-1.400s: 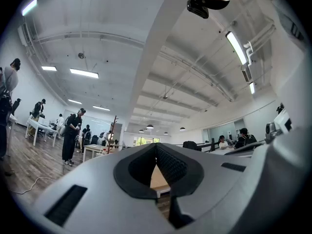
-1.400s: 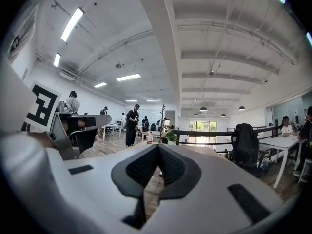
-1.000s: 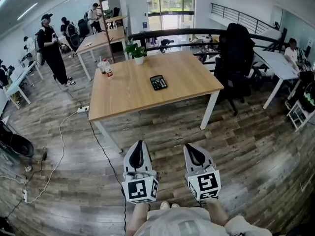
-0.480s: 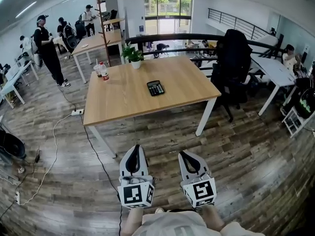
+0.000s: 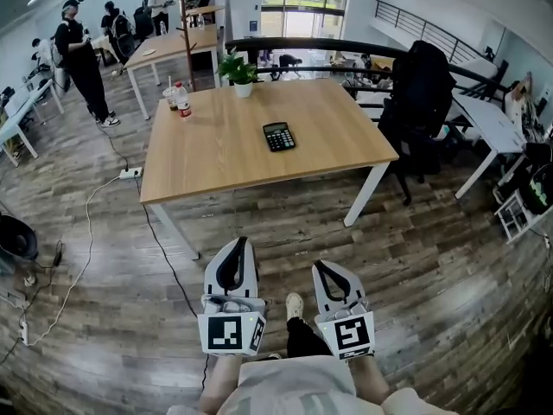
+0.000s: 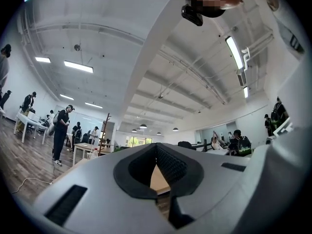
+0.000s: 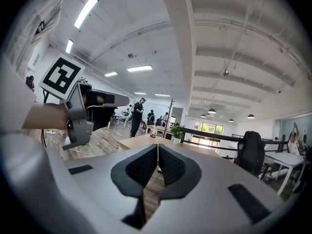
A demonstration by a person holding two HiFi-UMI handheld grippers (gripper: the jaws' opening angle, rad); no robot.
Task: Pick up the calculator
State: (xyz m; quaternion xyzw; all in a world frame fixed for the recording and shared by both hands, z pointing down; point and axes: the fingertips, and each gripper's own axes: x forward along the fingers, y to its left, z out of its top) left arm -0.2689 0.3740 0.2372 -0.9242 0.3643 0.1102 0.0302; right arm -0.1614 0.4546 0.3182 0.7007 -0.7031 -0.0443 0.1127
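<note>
The black calculator (image 5: 278, 136) lies flat near the middle of the wooden table (image 5: 199, 167) in the head view. Both grippers hang over the floor well short of the table's near edge, side by side and pointing toward it. My left gripper (image 5: 239, 242) is shut with nothing in it; in the left gripper view its jaws (image 6: 156, 145) meet at the tips. My right gripper (image 5: 321, 264) is also shut and empty, and its tips (image 7: 158, 145) touch. The right gripper view shows the left gripper (image 7: 80, 111) beside it and the table (image 7: 141, 141) ahead.
A potted plant (image 5: 241, 74), a bottle (image 5: 181, 100) and a cup (image 5: 171, 99) stand at the table's far left. A black chair (image 5: 419, 93) is at its right. A cable (image 5: 104, 223) runs over the floor on the left. People (image 5: 78, 50) stand farther back.
The person has stepped toward the table: a shoe now shows between the grippers and the table looks a little larger. Both grippers have stayed shut and side by side.
</note>
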